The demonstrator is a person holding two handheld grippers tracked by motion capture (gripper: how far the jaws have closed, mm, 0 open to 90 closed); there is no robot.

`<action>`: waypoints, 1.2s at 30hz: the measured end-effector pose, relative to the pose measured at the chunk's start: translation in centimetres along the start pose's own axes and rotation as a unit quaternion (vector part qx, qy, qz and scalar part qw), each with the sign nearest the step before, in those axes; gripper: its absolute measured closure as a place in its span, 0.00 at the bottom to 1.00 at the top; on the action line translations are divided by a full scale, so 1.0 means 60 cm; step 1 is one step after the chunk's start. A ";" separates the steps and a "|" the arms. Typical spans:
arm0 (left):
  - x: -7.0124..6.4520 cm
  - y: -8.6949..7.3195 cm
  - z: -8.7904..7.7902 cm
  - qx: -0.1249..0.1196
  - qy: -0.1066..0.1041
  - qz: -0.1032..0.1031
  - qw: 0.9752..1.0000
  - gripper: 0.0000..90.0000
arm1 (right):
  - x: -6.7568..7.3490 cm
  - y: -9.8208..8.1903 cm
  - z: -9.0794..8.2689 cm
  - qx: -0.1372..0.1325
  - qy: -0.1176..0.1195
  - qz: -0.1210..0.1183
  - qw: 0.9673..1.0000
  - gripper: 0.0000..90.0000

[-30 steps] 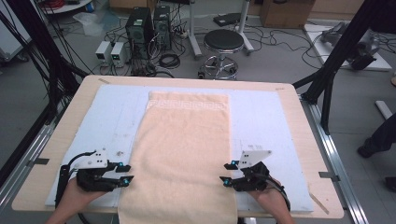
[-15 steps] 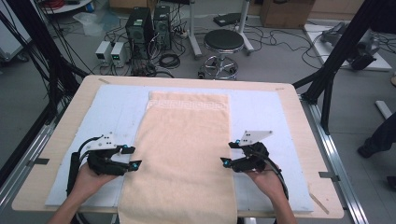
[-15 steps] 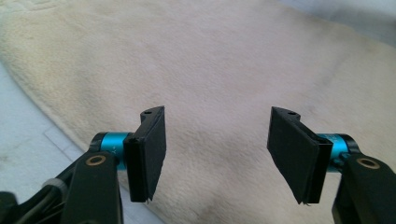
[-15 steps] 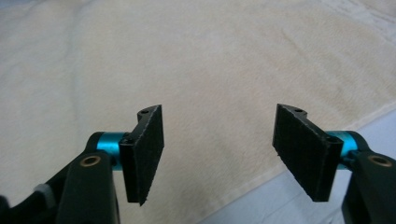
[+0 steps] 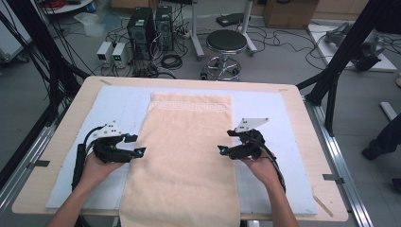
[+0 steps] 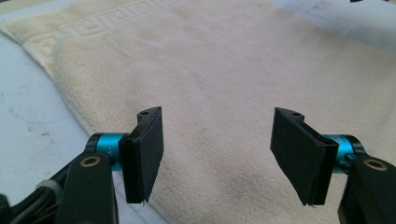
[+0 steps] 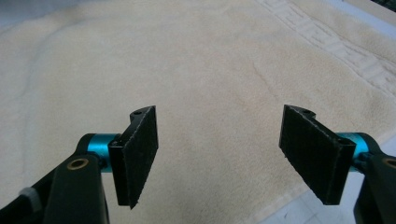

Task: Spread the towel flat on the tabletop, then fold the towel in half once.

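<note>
A cream towel (image 5: 187, 156) with a key-pattern border at its far end lies lengthwise on the light blue mat (image 5: 120, 101), its near end hanging over the table's front edge. My left gripper (image 5: 138, 145) sits at the towel's left edge, jaws pointing inward; its jaws have just been opening and stand open with nothing between them, over the towel (image 6: 224, 93). At the towel's right edge my right gripper (image 5: 223, 143) points inward too; its jaws have just been opening and are open and empty above the towel (image 7: 215, 79).
The mat covers most of the wooden table (image 5: 302, 101). Beyond the table stand a round stool (image 5: 226, 42), computer cases (image 5: 142, 26) and cables on the floor. Black frame posts (image 5: 340, 56) rise at the right and left.
Both hands have moved forward, away from the table's front edge, along the towel's sides. Both pairs of jaws now stand wider apart than a second ago.
</note>
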State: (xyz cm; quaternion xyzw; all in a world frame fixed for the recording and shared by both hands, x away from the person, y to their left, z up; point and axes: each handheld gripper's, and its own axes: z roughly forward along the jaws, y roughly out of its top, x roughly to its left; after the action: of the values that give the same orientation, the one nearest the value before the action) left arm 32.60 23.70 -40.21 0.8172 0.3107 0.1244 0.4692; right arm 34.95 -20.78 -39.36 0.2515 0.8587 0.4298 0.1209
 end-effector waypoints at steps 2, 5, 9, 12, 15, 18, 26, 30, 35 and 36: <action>0.004 0.007 0.004 -0.007 0.001 -0.006 1.000 0.38 | -0.006 0.004 0.001 0.002 -0.004 0.000 1.000 0.31; 0.014 0.018 0.011 -0.009 0.001 -0.014 1.000 0.37 | -0.017 0.011 0.002 -0.005 -0.007 0.009 1.000 0.30; 0.027 0.034 0.019 -0.005 0.010 -0.017 1.000 0.36 | -0.030 0.026 0.004 -0.004 -0.011 0.009 1.000 0.29; 0.033 0.047 0.024 -0.003 0.016 -0.015 1.000 0.35 | -0.037 0.035 0.007 -0.010 -0.014 0.009 1.000 0.29; 0.036 0.060 0.025 -0.010 0.019 -0.013 1.000 0.36 | -0.041 0.038 0.014 -0.005 -0.015 0.013 1.000 0.29; 0.040 0.067 0.026 -0.015 0.019 -0.016 1.000 0.36 | -0.044 0.039 0.020 -0.002 -0.015 0.012 1.000 0.29; 0.051 0.067 0.040 -0.003 0.022 -0.019 1.000 0.36 | -0.055 0.045 0.024 0.004 -0.018 0.013 1.000 0.29; 0.061 0.072 0.050 0.003 0.031 -0.025 0.999 0.37 | -0.069 0.050 0.028 0.011 -0.024 0.013 1.000 0.30; 0.081 0.098 0.059 0.000 0.046 -0.021 0.999 0.38 | -0.097 0.073 0.031 0.017 -0.035 0.018 0.999 0.30; 0.085 0.101 0.062 -0.004 0.049 -0.019 0.999 0.39 | -0.105 0.078 0.035 0.015 -0.038 0.023 0.999 0.30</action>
State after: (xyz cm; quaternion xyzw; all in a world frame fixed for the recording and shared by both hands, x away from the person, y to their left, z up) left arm 40.77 22.09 -37.53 0.8021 0.3486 0.1568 0.4588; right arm 42.70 -20.41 -36.95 0.2893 0.8539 0.4097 0.1392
